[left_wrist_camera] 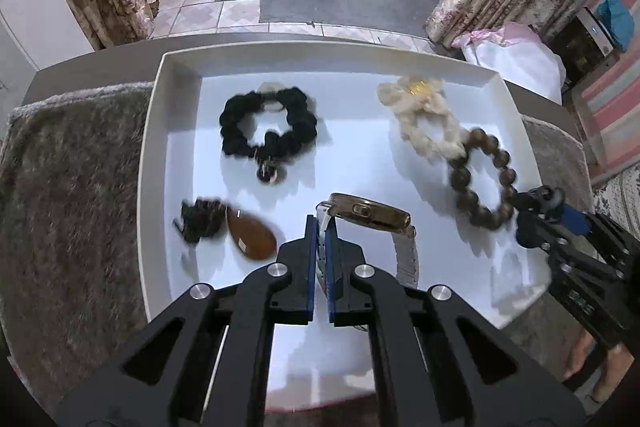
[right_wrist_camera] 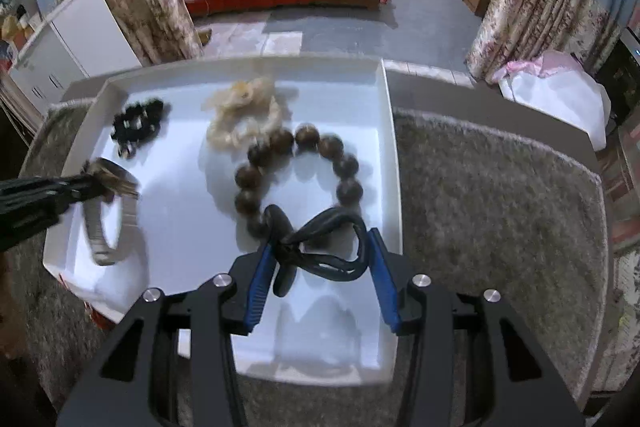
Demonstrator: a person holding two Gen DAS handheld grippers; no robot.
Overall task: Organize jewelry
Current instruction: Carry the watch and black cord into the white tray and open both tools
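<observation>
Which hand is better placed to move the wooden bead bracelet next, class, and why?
Neither is free, but the right. Its tool, holding a black hair tie, sits just beside the wooden bead bracelet. The left tool is shut on the watch, farther across the white tray.

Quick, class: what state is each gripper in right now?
Left gripper: shut on the watch strap.
Right gripper: shut on a black hair tie.

watch [left_wrist_camera: 372, 215] pinched by its strap in my left gripper [left_wrist_camera: 321, 227] | black hair tie [right_wrist_camera: 320, 251] in my right gripper [right_wrist_camera: 320, 255] | both just above white tray [left_wrist_camera: 160, 131]
</observation>
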